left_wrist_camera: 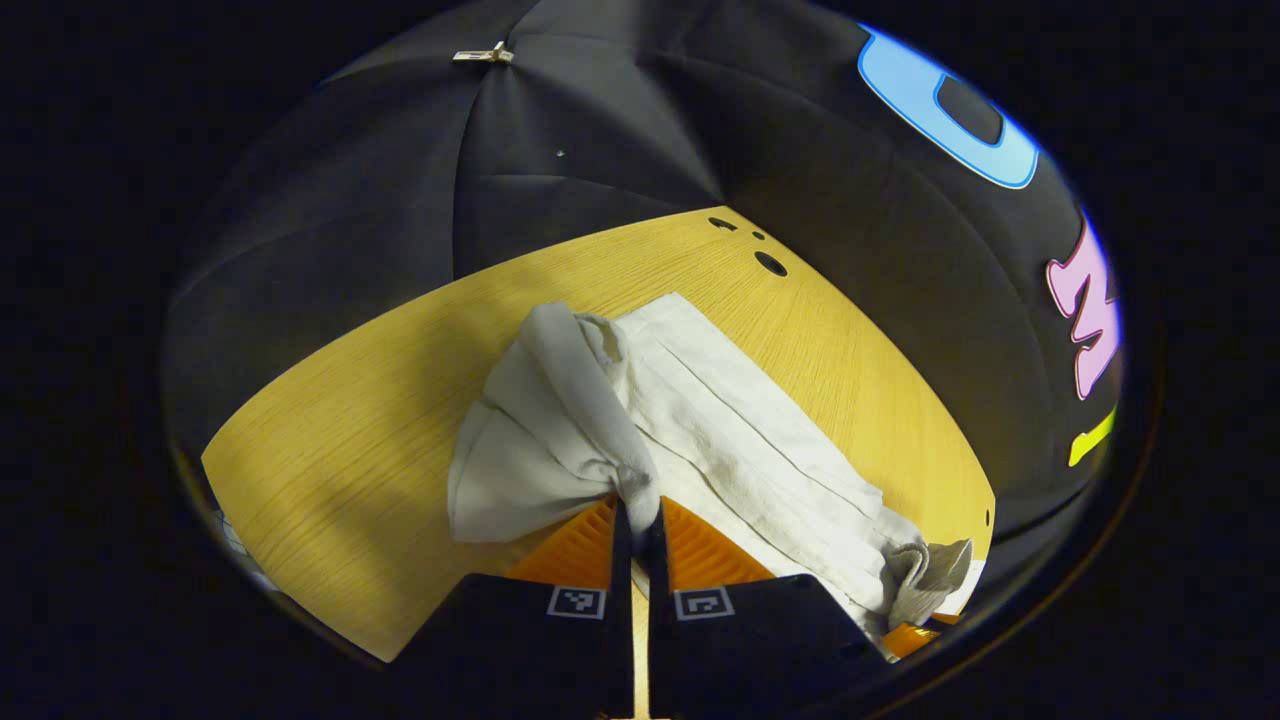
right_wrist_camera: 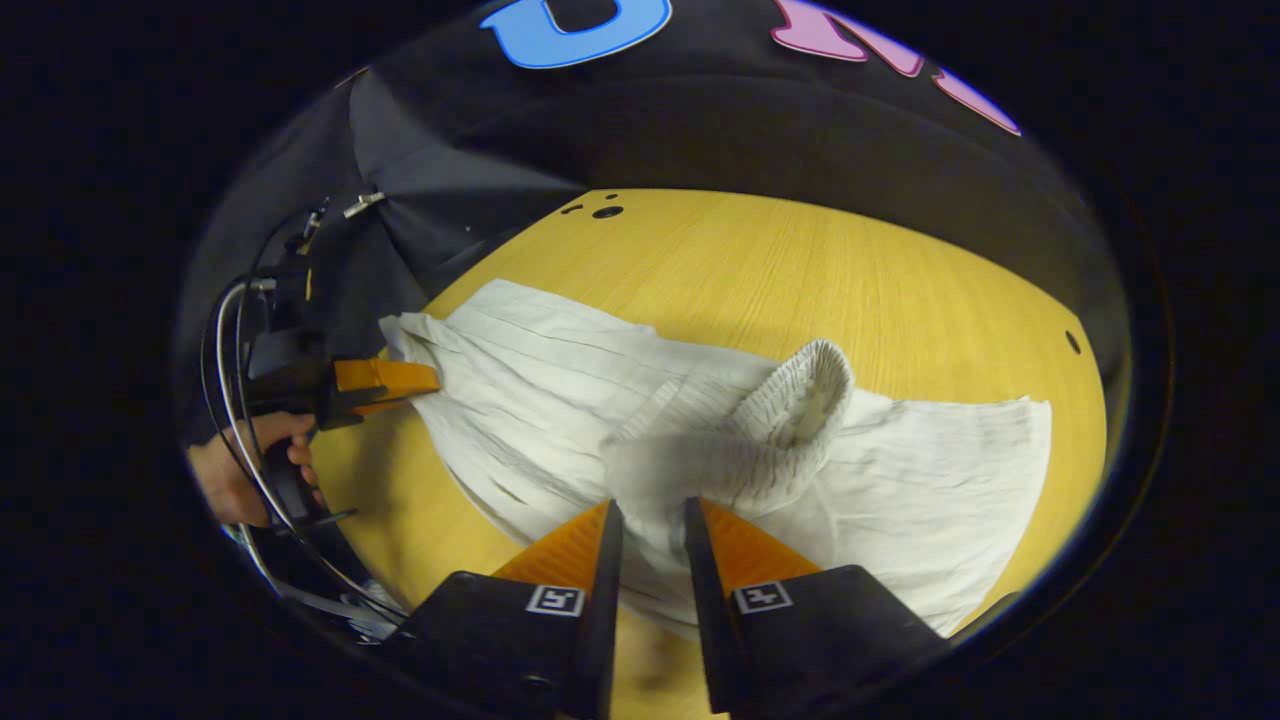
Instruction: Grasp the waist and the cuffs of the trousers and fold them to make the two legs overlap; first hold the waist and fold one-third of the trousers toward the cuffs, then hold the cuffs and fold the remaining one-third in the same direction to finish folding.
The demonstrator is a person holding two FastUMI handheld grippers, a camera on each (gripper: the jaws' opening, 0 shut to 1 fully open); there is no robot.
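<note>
Black cloth is hanging behind the worktop [right_wrist_camera: 800, 260]; both my jaws are pinching the white trousers [right_wrist_camera: 560, 390], bunching them.

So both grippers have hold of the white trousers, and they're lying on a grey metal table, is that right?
Not quite: the table is yellow wood-grain, not grey metal, as the right gripper view shows. The left gripper and right gripper do both pinch the white trousers.

The trousers [right_wrist_camera: 560, 400] are showing off-white, with fine lengthwise creases and a ribbed knit waist [right_wrist_camera: 800, 405]. Under them the table [right_wrist_camera: 800, 270] is glowing yellow, with a fine wood grain and small black holes [right_wrist_camera: 607, 212] at its far edge.
</note>
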